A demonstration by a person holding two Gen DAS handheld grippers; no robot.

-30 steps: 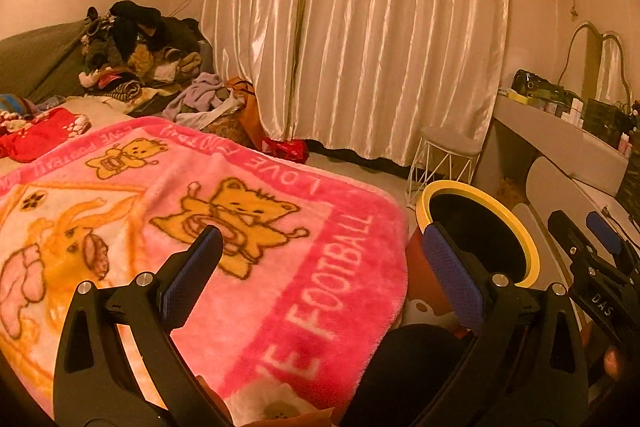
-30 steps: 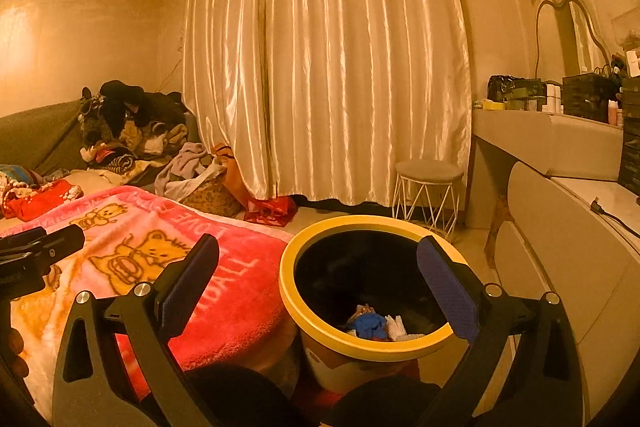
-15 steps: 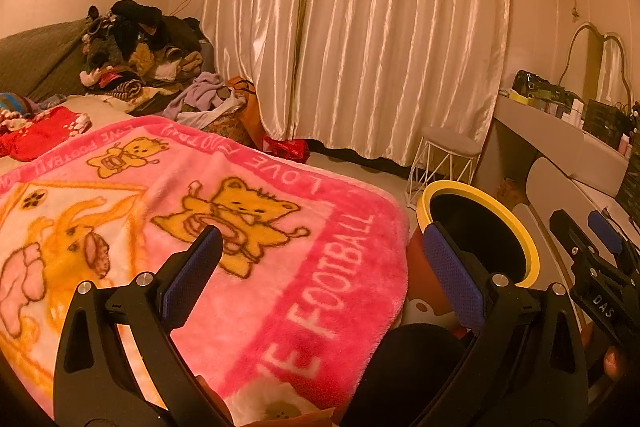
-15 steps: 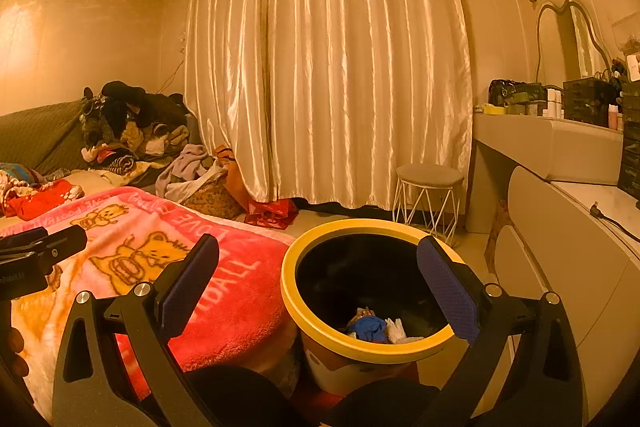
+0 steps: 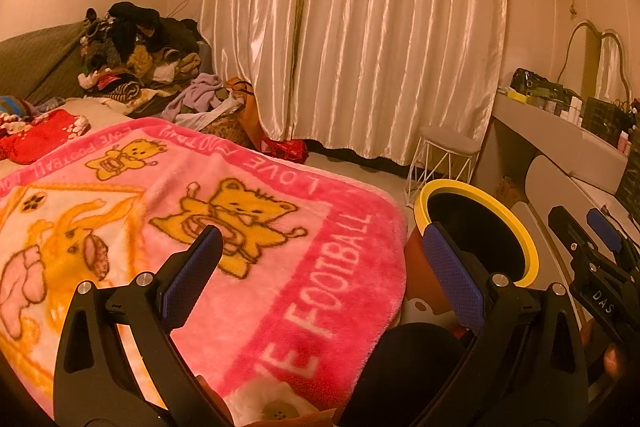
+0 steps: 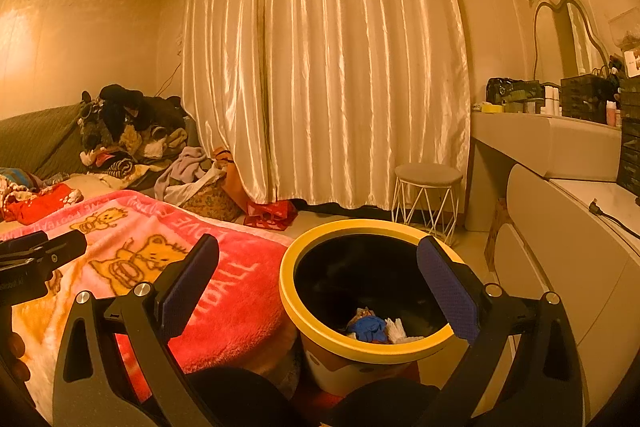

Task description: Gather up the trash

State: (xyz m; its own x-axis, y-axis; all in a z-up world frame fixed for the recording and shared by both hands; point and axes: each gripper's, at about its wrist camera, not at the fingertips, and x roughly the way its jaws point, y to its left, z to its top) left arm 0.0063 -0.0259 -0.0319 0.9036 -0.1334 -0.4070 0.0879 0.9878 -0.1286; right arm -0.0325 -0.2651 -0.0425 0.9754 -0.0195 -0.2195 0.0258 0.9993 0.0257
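Beside the bed, the yellow-rimmed bin [image 6: 362, 291] stands upright, touching the pink blanket [image 5: 224, 227], with blue and white scraps [image 6: 376, 327] at its bottom. Left gripper [image 5: 320, 271] and right gripper [image 6: 320, 275] both have fingers spread, empty. Risk: a careless swing could knock the bin over.

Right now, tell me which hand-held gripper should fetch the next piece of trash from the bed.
Left, probably. The left hand-held gripper is open and empty over the pink blanket, while the right hand-held gripper, also open, faces the yellow-rimmed bin beside the bed.
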